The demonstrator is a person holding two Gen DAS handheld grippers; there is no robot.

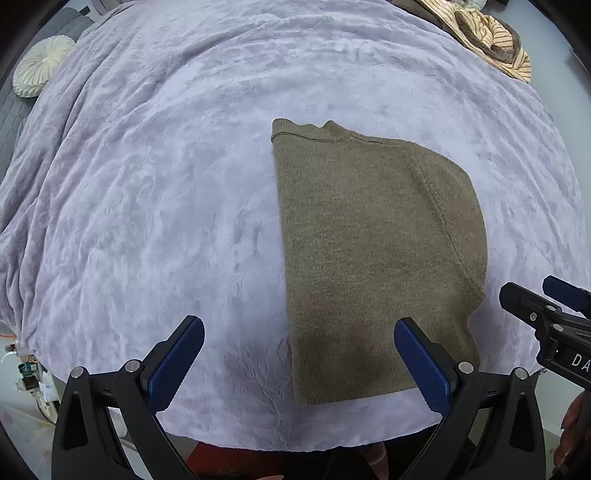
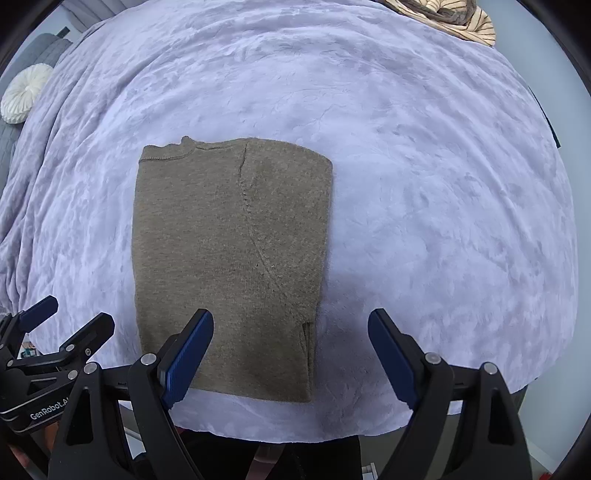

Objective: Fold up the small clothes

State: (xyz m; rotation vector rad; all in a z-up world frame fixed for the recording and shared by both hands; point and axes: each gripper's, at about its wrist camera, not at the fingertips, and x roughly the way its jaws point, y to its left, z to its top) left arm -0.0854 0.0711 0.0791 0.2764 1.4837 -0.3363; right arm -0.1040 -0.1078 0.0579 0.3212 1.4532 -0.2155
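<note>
An olive-brown knitted garment (image 1: 369, 251) (image 2: 229, 258) lies flat on the lilac fleece blanket (image 1: 166, 192) (image 2: 443, 206), folded lengthwise into a narrow rectangle with its collar at the far end. My left gripper (image 1: 299, 362) hangs open above the garment's near left corner, holding nothing. Above the near right corner, my right gripper (image 2: 291, 358) also stands open and holds nothing. Each gripper shows at the edge of the other's view: the right gripper (image 1: 546, 314) and the left gripper (image 2: 48, 332).
A striped beige and brown cloth pile (image 1: 491, 40) (image 2: 450, 18) lies at the far right of the blanket. A round white pleated cushion (image 1: 40, 66) (image 2: 24, 96) rests at the far left. The blanket's near edge (image 1: 295, 439) drops off just below the grippers.
</note>
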